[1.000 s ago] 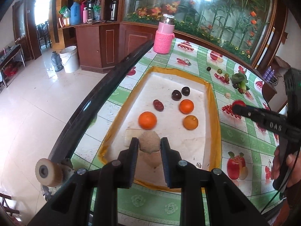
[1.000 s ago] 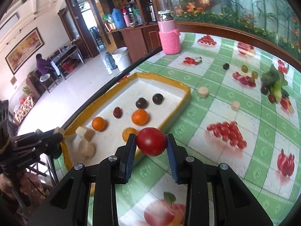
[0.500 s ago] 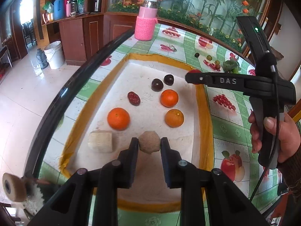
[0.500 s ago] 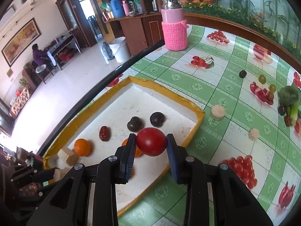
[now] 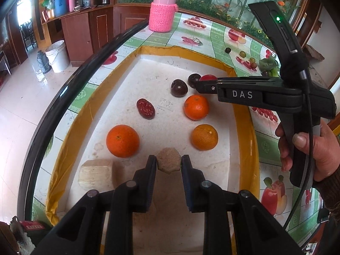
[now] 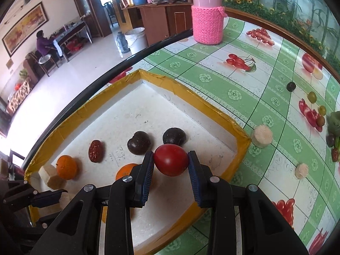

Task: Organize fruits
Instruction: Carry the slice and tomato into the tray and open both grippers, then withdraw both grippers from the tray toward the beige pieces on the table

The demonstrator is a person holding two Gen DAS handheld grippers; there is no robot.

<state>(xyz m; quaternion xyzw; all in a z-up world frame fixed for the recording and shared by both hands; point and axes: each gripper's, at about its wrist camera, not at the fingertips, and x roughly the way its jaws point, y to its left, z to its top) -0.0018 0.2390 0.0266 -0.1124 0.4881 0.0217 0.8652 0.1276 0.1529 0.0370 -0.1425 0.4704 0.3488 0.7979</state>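
While my right hand-held gripper (image 6: 171,163) pinches the red fruit (image 6: 171,159) above the tray (image 6: 187,93), left hand-held gripper (image 5: 169,162) grips a tan block (image 5: 168,162) there; smooth skin could slip, rolling into the plums (image 6: 139,142).

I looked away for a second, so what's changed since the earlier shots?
The right gripper carried the red tomato from above the tablecloth in over the tray, near the two dark fruits. The left gripper stayed shut on the tan block, and the oranges did not move.
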